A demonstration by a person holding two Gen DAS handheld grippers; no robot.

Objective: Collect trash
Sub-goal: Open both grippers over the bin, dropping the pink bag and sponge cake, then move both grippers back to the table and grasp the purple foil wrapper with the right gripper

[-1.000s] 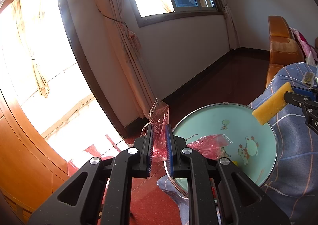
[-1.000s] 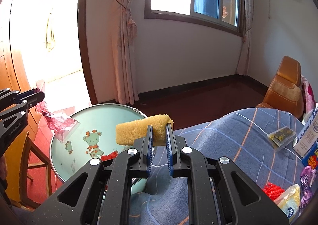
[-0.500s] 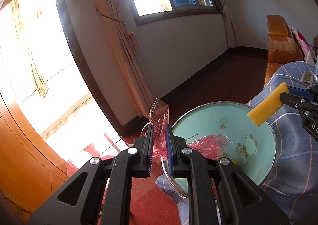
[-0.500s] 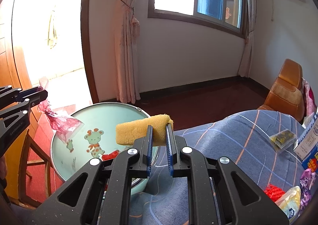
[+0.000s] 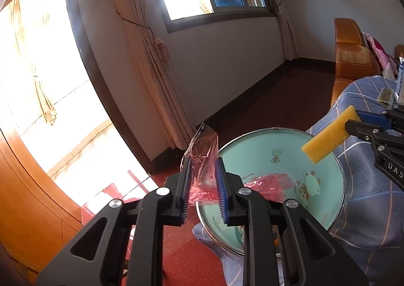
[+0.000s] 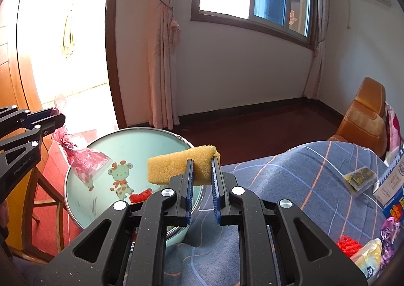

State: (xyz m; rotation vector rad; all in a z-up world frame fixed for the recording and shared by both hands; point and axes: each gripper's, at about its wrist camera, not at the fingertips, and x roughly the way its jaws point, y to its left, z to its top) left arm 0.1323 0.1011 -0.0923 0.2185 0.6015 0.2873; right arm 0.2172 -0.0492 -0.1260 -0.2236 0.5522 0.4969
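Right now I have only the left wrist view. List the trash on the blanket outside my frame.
Observer: The right wrist view shows a red bundle, a pale yellow packet and a purple wrapper at the near right edge of the blanket.
Operator: Now report anything in the basin that I cannot see.
Observer: A red scrap lies in the basin beside the giraffe print.

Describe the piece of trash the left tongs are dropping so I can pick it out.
Find the round mint-green basin with cartoon animals. At its near-left rim, between the just-opening left tongs, hangs a crinkled pink see-through plastic bag. Unlike the yellow sponge, it's transparent film.
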